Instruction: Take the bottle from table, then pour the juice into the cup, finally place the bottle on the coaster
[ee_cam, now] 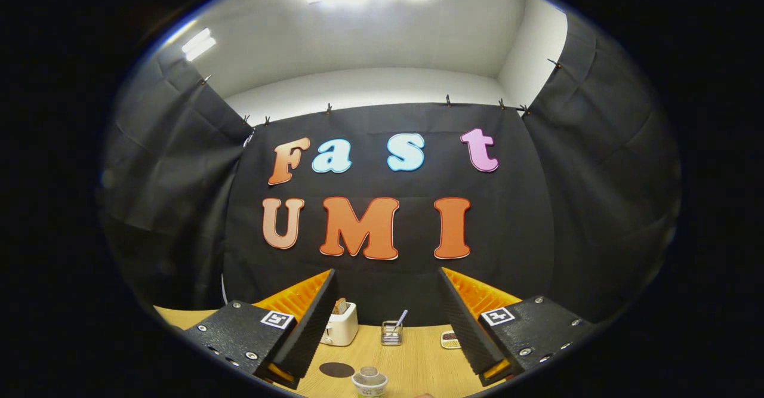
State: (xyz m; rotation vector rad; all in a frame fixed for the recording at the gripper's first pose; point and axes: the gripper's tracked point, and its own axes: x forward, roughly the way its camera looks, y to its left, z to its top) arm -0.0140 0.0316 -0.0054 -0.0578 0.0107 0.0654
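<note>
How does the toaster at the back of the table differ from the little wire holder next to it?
The toaster is a solid, pale, boxy body; the wire holder is a small see-through mesh cup. The toaster looks larger and has something brownish poking from its top, while the holder has a slim utensil leaning out. Both stand upright on the wooden table, beyond the open gripper.

Inspector: The bottle (369,382) is cut off below; just its cap and shoulder show between the fingers of the gripper (385,326), which stand wide apart.

Clerk: And the toaster (340,324)?

Inspector: Partly hidden behind the left finger. The plate (450,339) is half hidden behind the right finger; contents too small to tell.
</note>
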